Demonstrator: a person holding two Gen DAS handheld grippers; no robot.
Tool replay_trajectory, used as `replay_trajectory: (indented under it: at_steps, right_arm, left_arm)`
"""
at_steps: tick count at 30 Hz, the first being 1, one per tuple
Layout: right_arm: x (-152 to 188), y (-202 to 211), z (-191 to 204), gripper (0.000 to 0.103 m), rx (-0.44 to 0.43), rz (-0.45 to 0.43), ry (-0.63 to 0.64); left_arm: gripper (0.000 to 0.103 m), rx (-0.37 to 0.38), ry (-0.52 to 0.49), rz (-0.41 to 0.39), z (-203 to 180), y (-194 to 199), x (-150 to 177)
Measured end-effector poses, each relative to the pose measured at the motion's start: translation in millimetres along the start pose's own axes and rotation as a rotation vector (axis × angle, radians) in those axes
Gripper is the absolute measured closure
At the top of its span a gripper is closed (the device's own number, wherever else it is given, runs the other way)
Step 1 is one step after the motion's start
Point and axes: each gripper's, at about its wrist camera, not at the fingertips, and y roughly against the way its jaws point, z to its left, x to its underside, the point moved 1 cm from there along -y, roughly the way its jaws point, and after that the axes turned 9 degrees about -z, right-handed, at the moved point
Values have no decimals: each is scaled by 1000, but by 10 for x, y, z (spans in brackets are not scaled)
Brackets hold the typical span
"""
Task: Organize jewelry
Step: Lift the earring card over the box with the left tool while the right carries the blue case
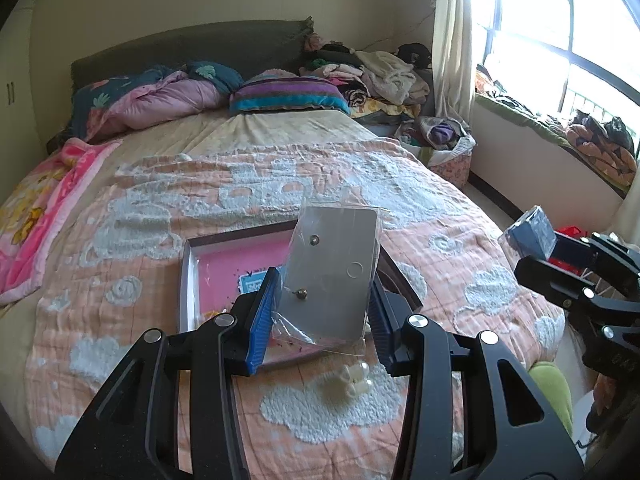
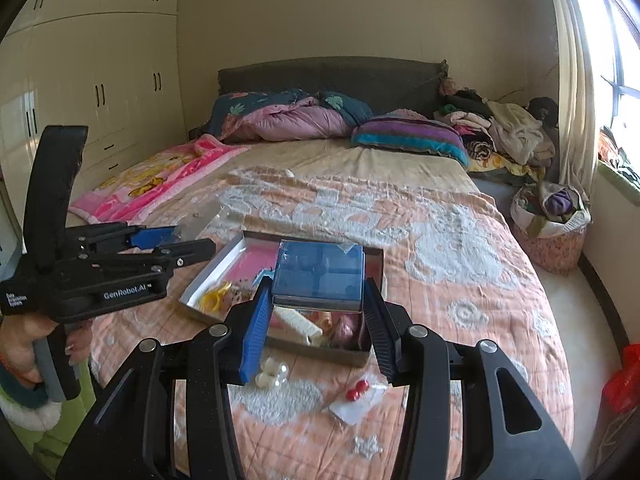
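Earrings on a grey card (image 1: 332, 268), sealed in a clear plastic sleeve, sit pinched between the blue pads of the left claw (image 1: 320, 312), which grips the card by its lower edges and holds it tilted above the open storage box (image 1: 188, 280) lying on the bed's peach cloud-pattern quilt (image 1: 460, 240). Two small studs show on the card, one near the top and one lower down. From the right wrist view, the right claw (image 2: 318, 320) is clamped on a small blue-tinted clear case (image 2: 318, 276), held over the same box (image 2: 374, 258); its contents cannot be made out. Inside the box lie a yellow ring-shaped item (image 2: 214, 298), a cream comb-like clip (image 2: 298, 322) and some pinkish pieces near the front corner. Loose on the quilt in front of the box are a cluster of pale pearl-like beads (image 2: 272, 372) and a pair of red round earrings (image 2: 356, 390) on a clear packet. Judging by this, the step in hand is carrying both packaged pieces to the box for stowing. The next move likely calls for lowering each piece into a free patch of the pink-lined interior and then easing the pads apart, one hand at a time so the two claws do not crowd each other; the slippery sleeve may slide or tip as it is let go.
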Motion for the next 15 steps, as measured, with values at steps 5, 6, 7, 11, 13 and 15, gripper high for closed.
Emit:
replay_trajectory:
  at_steps: [5, 6, 7, 11, 13, 15]
  right_arm:
    - [-96, -169, -24, 59, 3, 1, 6]
    - [-114, -213, -17, 59, 9, 1, 14]
    - [-130, -248, -17, 59, 15, 0, 20]
    - [-191, -384, -51, 59, 25, -1, 22]
    - [-211, -467, -78, 59, 28, 2, 18]
    - [-222, -548, -106, 59, 31, 10, 13]
  left_arm:
    - [69, -14, 8, 6, 56, -118, -67]
    - [69, -16, 10, 7, 68, -140, -75]
    - [69, -19, 11, 8, 78, -163, -87]
    - [69, -29, 18, 19, 129, -274, -120]
    - [69, -33, 22, 24, 158, -323, -130]
    - [69, -37, 26, 30, 188, -374, -130]
